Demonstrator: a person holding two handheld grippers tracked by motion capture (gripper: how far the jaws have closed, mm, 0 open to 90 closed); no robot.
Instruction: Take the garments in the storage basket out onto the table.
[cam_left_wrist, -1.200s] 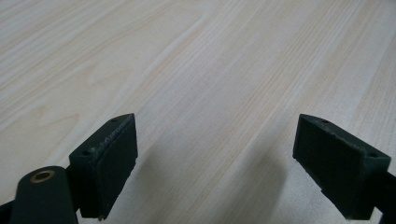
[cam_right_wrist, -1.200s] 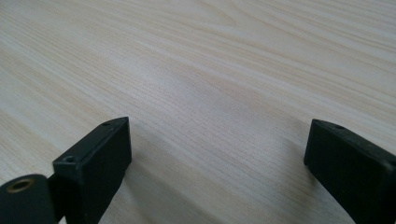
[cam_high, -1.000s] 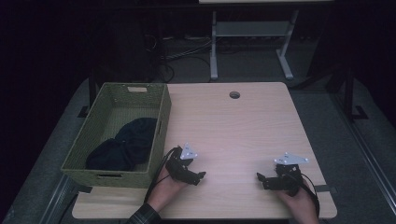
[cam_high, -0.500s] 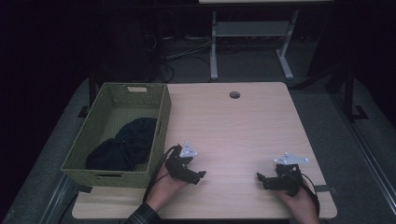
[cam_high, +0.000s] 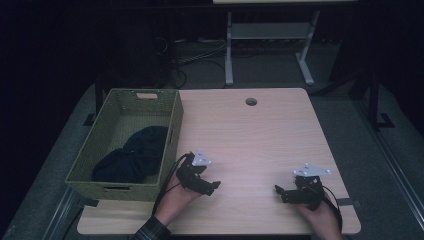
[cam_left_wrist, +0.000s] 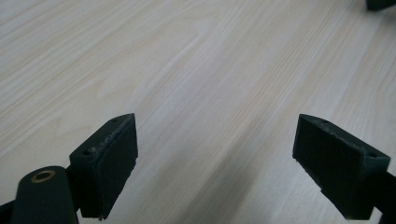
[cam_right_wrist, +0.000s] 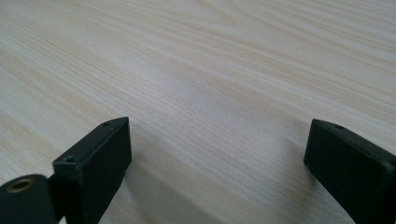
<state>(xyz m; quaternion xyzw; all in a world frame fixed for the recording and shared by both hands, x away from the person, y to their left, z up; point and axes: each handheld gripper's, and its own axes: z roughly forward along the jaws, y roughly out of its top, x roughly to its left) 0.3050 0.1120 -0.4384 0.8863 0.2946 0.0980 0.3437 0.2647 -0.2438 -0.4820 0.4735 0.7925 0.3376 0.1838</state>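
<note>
Place: a lab or test room, kept dark around one lit work spot.
Table: a pale wood-grain table (cam_high: 260, 145) with a round cable hole (cam_high: 251, 101).
Floor: grey, with loose black cables (cam_high: 200, 57) trailing behind the table.
Background: a white metal stand (cam_high: 270, 40) on splayed feet.
Prop: a green woven basket (cam_high: 120, 180) of dark cloth at the table's left edge.
</note>
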